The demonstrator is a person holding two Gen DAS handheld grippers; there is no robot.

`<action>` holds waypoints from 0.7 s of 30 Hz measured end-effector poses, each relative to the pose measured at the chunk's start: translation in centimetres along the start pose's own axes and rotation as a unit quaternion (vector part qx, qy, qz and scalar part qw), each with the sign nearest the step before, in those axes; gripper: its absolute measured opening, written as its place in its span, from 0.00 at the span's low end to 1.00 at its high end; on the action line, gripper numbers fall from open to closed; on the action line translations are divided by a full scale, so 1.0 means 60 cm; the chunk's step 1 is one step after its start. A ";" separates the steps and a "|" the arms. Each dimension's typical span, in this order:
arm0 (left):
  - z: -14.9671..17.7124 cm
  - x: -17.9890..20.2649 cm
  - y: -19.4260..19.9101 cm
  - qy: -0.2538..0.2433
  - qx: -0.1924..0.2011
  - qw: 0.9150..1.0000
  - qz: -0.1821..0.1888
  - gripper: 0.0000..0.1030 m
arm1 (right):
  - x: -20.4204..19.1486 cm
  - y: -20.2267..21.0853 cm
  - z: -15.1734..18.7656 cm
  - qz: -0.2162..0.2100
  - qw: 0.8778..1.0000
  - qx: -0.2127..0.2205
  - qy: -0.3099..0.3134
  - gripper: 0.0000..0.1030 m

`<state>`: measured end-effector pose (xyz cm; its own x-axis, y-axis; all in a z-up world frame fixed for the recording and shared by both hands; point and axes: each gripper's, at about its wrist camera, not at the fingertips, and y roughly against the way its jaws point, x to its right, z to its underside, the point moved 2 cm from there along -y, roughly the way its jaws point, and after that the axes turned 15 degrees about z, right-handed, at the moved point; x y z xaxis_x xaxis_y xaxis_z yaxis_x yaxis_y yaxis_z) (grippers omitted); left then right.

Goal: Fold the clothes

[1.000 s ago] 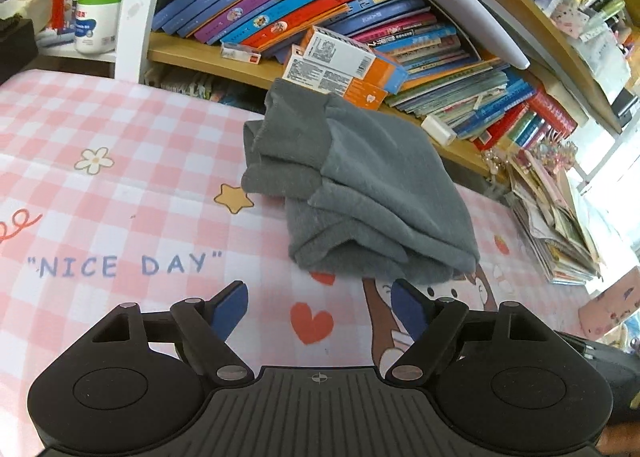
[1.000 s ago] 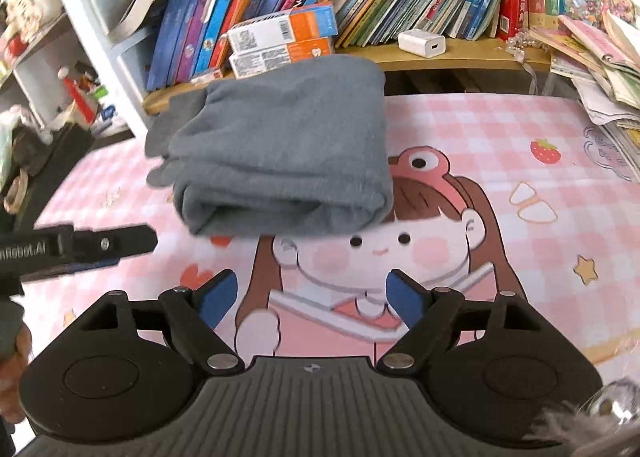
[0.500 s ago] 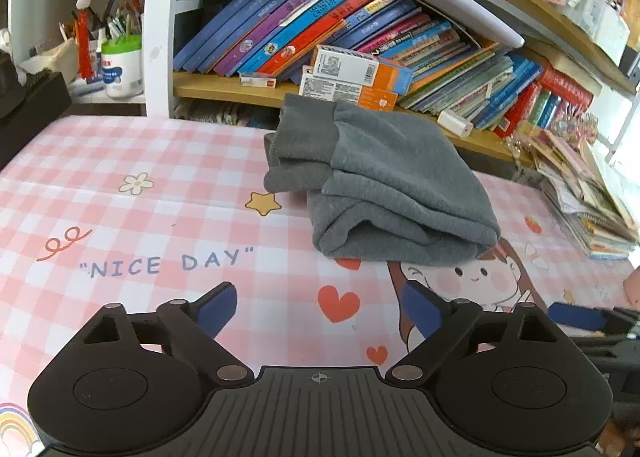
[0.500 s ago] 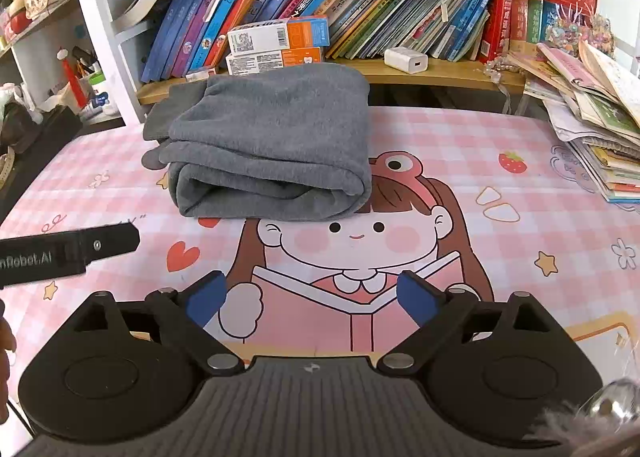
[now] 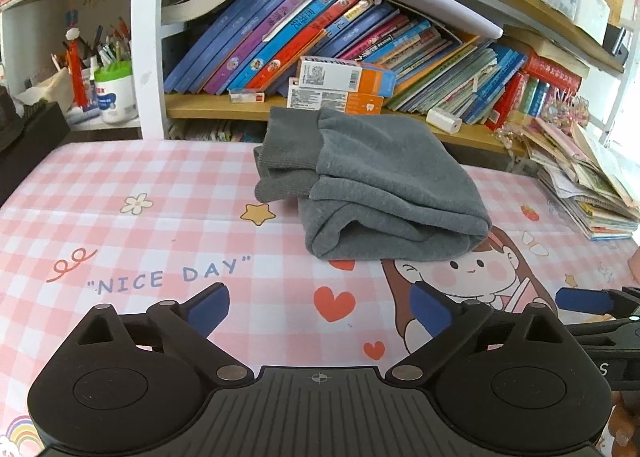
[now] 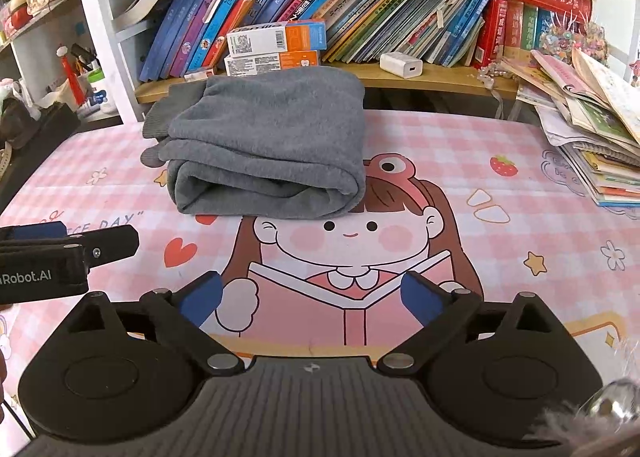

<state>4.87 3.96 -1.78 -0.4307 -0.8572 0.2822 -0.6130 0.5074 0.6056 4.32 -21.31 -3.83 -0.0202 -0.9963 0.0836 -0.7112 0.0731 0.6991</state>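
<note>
A grey fleece garment [image 5: 372, 189] lies folded into a thick bundle on the pink checked table mat [image 5: 160, 217], close to the bookshelf. The right wrist view has the same garment [image 6: 272, 141] straight ahead. My left gripper [image 5: 320, 307] hovers over the mat well short of the bundle, its jaws still opening, with nothing between the blue pads. My right gripper [image 6: 312, 299] hangs above the cartoon girl print, also opening and empty. Each view catches the other gripper's arm at its side edge.
A wooden shelf [image 5: 224, 105] full of leaning books runs behind the garment, with orange and white boxes [image 5: 340, 85] and a white charger [image 6: 401, 65] on it. A stack of magazines [image 6: 592, 129] sits at the right. A pen pot [image 5: 114, 93] stands far left.
Both grippers have drawn back from the folded garment and spread their jaws wider. The left view has rolled level. The garment has stayed put.
</note>
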 end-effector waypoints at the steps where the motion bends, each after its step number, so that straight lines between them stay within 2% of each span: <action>1: 0.000 -0.001 0.001 0.004 0.000 1.000 0.000 0.96 | 0.000 0.000 0.000 0.000 1.000 0.000 0.000 0.94; 6: 0.000 -0.002 0.004 0.008 0.005 1.000 -0.004 0.99 | 0.000 0.000 0.001 -0.001 1.000 -0.002 0.000 0.94; 21: 0.002 -0.005 0.000 0.013 -0.001 1.000 -0.009 1.00 | -0.001 -0.005 0.002 0.000 1.000 -0.010 0.000 0.94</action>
<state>4.95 4.22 -1.95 -0.4029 -0.8678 0.2910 -0.6194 0.4926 0.6113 4.45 -21.26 -4.13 -0.0201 -0.9964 0.0825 -0.6977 0.0731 0.7126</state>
